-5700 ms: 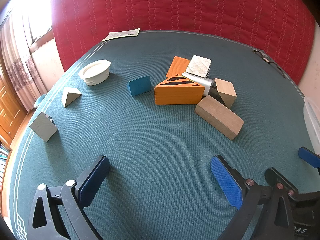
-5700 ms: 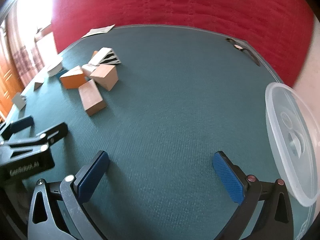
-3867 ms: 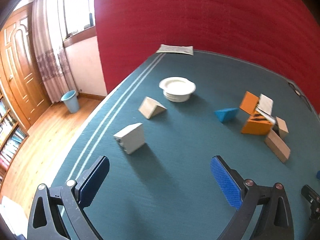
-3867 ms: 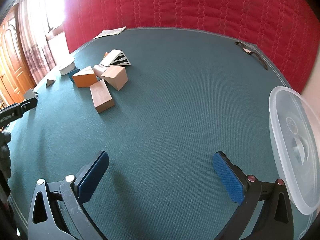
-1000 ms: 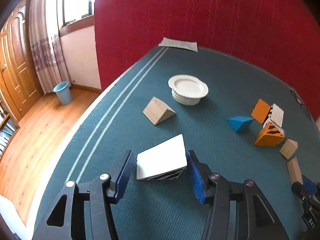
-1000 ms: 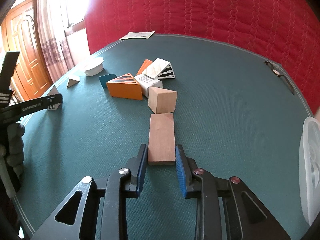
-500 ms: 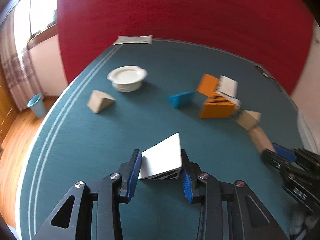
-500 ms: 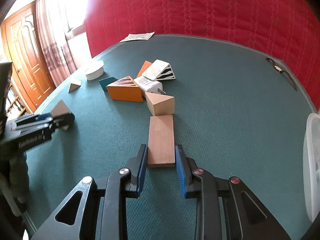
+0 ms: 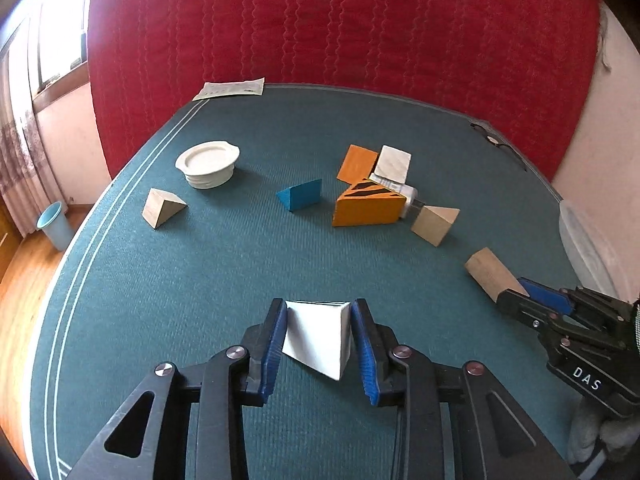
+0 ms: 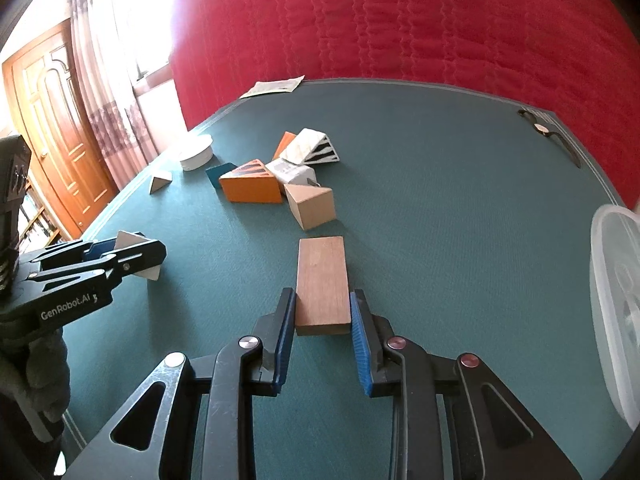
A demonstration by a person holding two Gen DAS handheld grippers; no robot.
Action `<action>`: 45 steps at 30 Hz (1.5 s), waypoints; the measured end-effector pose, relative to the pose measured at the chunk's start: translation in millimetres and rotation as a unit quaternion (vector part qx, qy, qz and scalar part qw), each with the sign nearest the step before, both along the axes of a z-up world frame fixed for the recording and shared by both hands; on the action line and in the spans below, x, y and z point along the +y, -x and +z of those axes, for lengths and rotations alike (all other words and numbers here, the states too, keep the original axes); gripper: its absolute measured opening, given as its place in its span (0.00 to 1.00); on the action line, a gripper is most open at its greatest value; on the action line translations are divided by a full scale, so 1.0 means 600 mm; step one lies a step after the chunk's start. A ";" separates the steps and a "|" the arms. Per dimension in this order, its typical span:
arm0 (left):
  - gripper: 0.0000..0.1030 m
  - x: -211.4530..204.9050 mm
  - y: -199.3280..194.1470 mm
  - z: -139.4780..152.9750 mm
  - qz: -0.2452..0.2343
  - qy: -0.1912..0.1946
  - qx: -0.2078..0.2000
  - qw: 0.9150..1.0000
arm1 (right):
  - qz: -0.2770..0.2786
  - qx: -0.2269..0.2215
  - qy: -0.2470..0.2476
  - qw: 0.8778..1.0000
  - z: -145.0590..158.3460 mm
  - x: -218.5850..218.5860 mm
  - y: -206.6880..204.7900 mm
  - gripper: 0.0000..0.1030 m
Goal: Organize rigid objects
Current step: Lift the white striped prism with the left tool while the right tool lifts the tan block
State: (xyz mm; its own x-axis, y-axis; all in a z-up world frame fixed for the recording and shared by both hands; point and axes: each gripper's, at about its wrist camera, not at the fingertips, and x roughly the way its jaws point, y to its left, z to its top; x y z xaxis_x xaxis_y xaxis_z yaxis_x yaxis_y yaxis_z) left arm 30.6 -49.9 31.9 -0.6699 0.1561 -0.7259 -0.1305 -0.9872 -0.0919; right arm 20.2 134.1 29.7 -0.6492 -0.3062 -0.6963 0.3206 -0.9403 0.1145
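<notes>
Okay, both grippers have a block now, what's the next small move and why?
Probably carry both toward the clear container at the right edge: the left gripper is clamped on the white wedge, and the right gripper on the wooden block.

Light: bright daytime sun from the window (image 10: 160,20) at 10 o'clock.
Glare: the window is washed out white in the right wrist view.
Shadows: soft and short beside the blocks on the green table (image 9: 160,300).
Sharpness: both pictures are clear, no blur.
Edges: bent round like a fishbowl, dark in the corners.
</notes>
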 end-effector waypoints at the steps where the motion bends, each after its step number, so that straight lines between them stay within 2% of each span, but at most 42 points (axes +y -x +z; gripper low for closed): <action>1: 0.34 0.001 -0.003 0.001 0.000 0.002 0.002 1.000 | -0.002 -0.001 0.001 1.000 -0.001 0.004 -0.003 0.27; 13: 0.34 0.009 -0.042 -0.014 -0.002 0.034 0.005 0.999 | -0.009 -0.013 0.002 1.000 -0.014 0.029 -0.020 0.27; 14: 0.36 0.007 -0.041 -0.017 0.001 0.033 0.001 0.999 | -0.008 -0.013 0.000 1.000 -0.015 0.028 -0.021 0.27; 16: 0.52 0.003 -0.038 -0.019 0.008 0.030 -0.003 1.000 | -0.007 -0.012 -0.001 1.000 -0.015 0.027 -0.023 0.27; 18: 0.65 -0.002 -0.034 -0.019 0.020 0.026 -0.004 0.999 | -0.007 -0.012 -0.001 1.000 -0.015 0.026 -0.023 0.27; 26: 0.66 0.006 -0.010 -0.016 0.034 0.024 -0.005 0.999 | -0.007 -0.013 -0.003 1.000 -0.017 0.024 -0.023 0.27; 27: 0.66 0.008 -0.007 -0.018 0.033 0.024 -0.008 0.999 | -0.007 -0.013 -0.003 1.000 -0.018 0.024 -0.023 0.27; 29: 0.58 0.014 -0.003 -0.022 0.032 0.026 -0.012 0.999 | -0.009 -0.013 -0.001 1.000 -0.018 0.025 -0.023 0.27; 31: 0.44 0.020 0.000 -0.028 0.027 0.029 -0.021 0.999 | -0.010 -0.014 0.000 1.000 -0.020 0.025 -0.021 0.28; 33: 0.37 0.023 -0.001 -0.033 0.027 0.036 -0.022 0.999 | -0.011 -0.016 0.002 1.000 -0.020 0.025 -0.019 0.28; 45: 0.29 0.052 -0.018 -0.022 -0.004 0.044 -0.010 0.999 | -0.018 -0.014 -0.019 1.000 -0.017 0.010 0.006 0.30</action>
State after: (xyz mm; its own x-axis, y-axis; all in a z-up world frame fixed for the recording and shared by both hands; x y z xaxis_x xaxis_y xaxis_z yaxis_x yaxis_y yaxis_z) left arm 41.3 -18.6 18.5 -0.6537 0.0964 -0.7506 -0.1372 -0.9905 -0.0076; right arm 16.7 140.0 19.7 -0.6400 -0.2554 -0.7247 0.2836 -0.9551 0.0861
